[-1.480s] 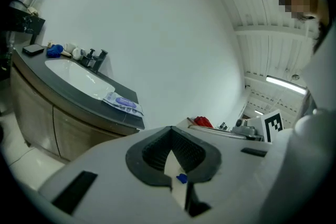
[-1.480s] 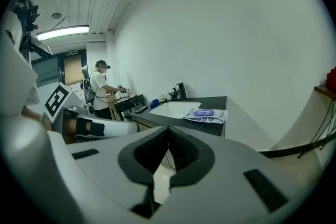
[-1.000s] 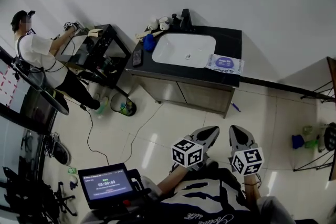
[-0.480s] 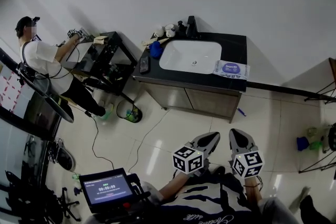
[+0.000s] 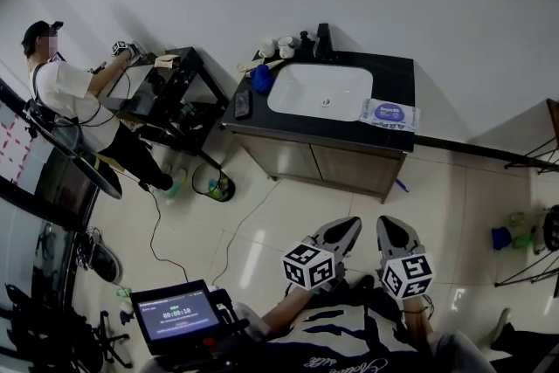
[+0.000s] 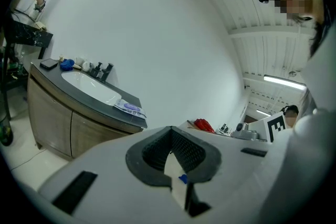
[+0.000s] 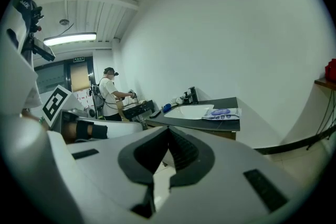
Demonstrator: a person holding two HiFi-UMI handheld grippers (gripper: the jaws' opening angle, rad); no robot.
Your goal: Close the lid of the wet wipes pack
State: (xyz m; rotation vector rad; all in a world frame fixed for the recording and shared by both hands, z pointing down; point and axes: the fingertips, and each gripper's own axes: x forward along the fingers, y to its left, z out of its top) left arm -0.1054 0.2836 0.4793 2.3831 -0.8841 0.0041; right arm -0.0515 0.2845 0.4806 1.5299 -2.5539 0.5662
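Observation:
The wet wipes pack, white with a purple oval on top, lies on the black counter to the right of the sink. It is too far off to tell how its lid stands. The pack also shows in the left gripper view and the right gripper view. Both grippers hang low over the floor tiles, well short of the vanity. My left gripper is shut and holds nothing. Beside it, my right gripper is likewise shut and holds nothing.
A faucet, cups, a blue object and a phone sit on the counter's left part. A person works at a black table on the left. A screen stands near my left side.
The vanity has shifted slightly up and to the right in the head view. Both grippers stay shut and low in the frame.

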